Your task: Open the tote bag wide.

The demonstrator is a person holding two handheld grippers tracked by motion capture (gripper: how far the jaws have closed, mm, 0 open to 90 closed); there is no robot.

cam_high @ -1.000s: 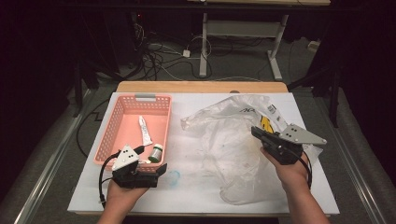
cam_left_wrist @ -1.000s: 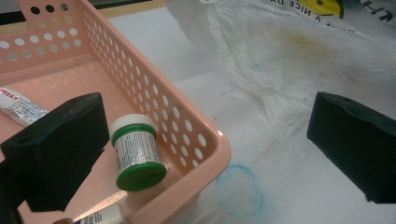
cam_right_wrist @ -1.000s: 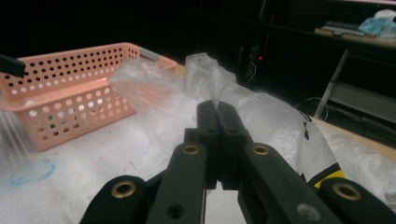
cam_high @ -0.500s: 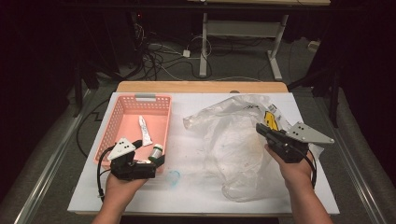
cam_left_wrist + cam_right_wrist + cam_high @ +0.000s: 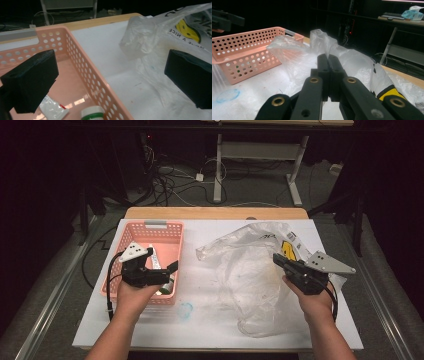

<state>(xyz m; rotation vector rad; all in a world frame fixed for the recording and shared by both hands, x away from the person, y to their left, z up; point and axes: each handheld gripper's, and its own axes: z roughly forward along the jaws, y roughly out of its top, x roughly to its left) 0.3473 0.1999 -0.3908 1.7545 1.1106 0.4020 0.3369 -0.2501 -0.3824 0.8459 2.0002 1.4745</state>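
A pink perforated basket (image 5: 181, 240) stands on the left of the white table. In it lie a white tube (image 5: 155, 257) and a green-capped white bottle (image 5: 166, 290). My left gripper (image 5: 167, 275) hovers over the basket's near right corner, open and empty. In the left gripper view its jaws straddle the basket's wall (image 5: 82, 62), with the bottle (image 5: 93, 113) and a white sachet (image 5: 53, 110) below. A crumpled clear plastic bag (image 5: 250, 275) with a yellow smiley print lies right of centre. My right gripper (image 5: 276, 259) is shut on a fold of the bag (image 5: 294, 52), fingertips (image 5: 323, 60) pinching the film.
A bluish round mark (image 5: 185, 310) sits on the table just in front of the basket. A wooden strip (image 5: 215, 213) borders the table's far edge. Cables and desk legs lie on the dark floor beyond.
My left gripper has moved away from the person, from the table in front of the basket to above its near corner. The right gripper has stayed nearly still on the bag.
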